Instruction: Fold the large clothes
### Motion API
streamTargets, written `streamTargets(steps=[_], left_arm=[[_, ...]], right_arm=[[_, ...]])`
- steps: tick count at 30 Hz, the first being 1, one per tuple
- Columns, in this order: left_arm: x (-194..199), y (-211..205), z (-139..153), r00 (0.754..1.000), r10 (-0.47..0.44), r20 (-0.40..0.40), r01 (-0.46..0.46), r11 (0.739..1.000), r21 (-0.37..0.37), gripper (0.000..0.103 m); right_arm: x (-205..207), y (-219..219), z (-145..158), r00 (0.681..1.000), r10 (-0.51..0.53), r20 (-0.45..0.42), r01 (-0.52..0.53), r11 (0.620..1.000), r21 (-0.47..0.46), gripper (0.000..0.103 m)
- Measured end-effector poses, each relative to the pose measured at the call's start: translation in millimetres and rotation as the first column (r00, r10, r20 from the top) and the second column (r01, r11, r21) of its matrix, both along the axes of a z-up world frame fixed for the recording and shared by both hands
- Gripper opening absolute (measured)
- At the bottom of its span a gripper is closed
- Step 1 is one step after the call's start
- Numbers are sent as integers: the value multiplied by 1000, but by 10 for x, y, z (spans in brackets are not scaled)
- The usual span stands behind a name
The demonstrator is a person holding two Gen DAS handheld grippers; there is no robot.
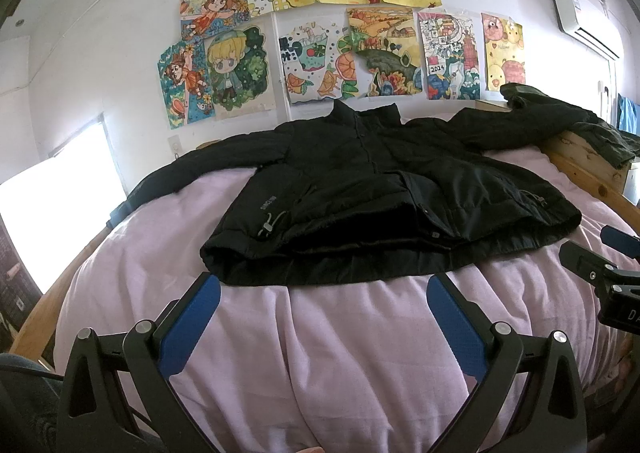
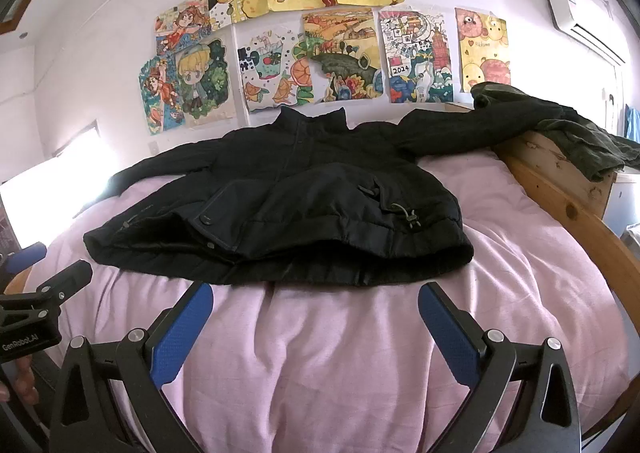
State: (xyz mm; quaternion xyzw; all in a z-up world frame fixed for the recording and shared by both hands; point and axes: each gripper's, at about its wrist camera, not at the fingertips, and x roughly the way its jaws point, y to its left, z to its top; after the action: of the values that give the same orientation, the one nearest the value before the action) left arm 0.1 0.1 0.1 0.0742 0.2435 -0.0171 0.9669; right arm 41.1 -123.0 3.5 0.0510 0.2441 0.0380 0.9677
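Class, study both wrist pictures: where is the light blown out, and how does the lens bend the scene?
Left wrist view: the window at left is pure white glare, and the bed frame curves. Right wrist view: the same window flares, the black jacket loses detail, and the corners go dark.

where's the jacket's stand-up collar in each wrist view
Left wrist: the black jacket's collar stands just right of centre, upper middle, below the orange-slice drawing.
Right wrist: the collar sits about centre, upper middle, below the same drawing.
Shared landmark: the drawing marked 2024 on the wall, up and right of the collar in both.
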Motion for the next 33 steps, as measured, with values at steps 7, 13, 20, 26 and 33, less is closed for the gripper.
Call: streamTargets(steps=[7,13,20,26,33], left_arm=[[0,0,0,1000,1,0,-1,1000,0,102],[1,2,1,1000,1,1,-1,1000,0,102],[-1,1,1,1000,0,1,0,1000,-1,102],[-1,0,0,1000,1,1,-1,1000,2,102],[-1,-1,0,1000,0,2,0,1000,1,102]], right_arm=[[3,7,-2,1000,-4,1,4,1000,2,103],[4,10,-9,1000,-3,1,3,1000,5,103],[4,17,-10,1000,-4,1,4,1000,6,103],[4,22,-5,1000,-5,1,5,1000,6,103],[1,22,3,1000,-6,1,6,1000,6,103]])
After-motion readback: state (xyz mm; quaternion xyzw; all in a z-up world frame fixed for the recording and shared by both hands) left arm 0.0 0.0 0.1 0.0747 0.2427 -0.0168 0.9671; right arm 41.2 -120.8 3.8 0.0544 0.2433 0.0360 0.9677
